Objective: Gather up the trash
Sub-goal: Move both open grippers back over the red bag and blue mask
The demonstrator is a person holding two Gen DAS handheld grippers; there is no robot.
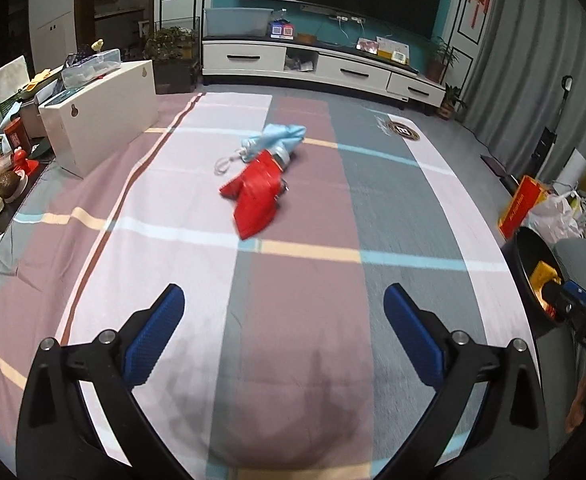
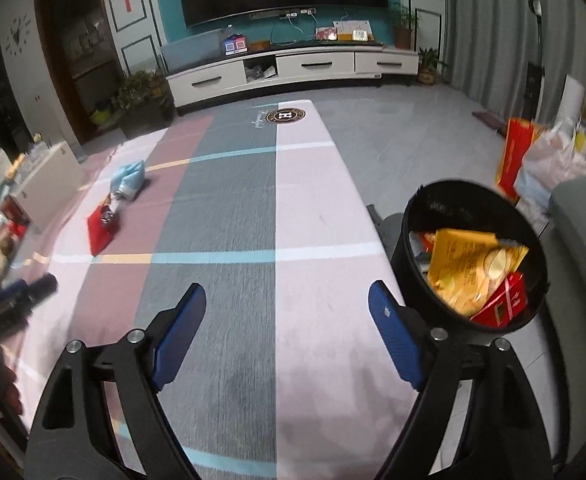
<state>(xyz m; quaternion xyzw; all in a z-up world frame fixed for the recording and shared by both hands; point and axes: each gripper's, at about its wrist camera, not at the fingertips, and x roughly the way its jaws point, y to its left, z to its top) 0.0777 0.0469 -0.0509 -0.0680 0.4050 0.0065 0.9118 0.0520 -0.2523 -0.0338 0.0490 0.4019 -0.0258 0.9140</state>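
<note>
Right now both grippers are empty over the striped cloth [image 1: 301,300] on the bench. L gripper [image 1: 284,328]: jaws spread wide, nothing btwn them. R gripper [image 2: 287,330]: jaws also spread, only cloth below.

Black bin [image 2: 475,252] sits just off the bench's right edge, close to the R gripper; it holds a yellow packet [image 2: 473,268] and a red wrapper [image 2: 503,304] already.

Remaining on the cloth, well ahead of the L gripper: red packet [image 1: 255,196], touching a light-blue bundle [image 1: 279,140] w/ a white loop; can't tell if the bundle is trash.

Step, as I judge it: btwn drops, going for the next piece. Next move calls for reaching L fwd to the red packet, jaws straddling it, pinch, then carry across to the bin. Packet looks flat, so a low approach is prob needed.
</note>
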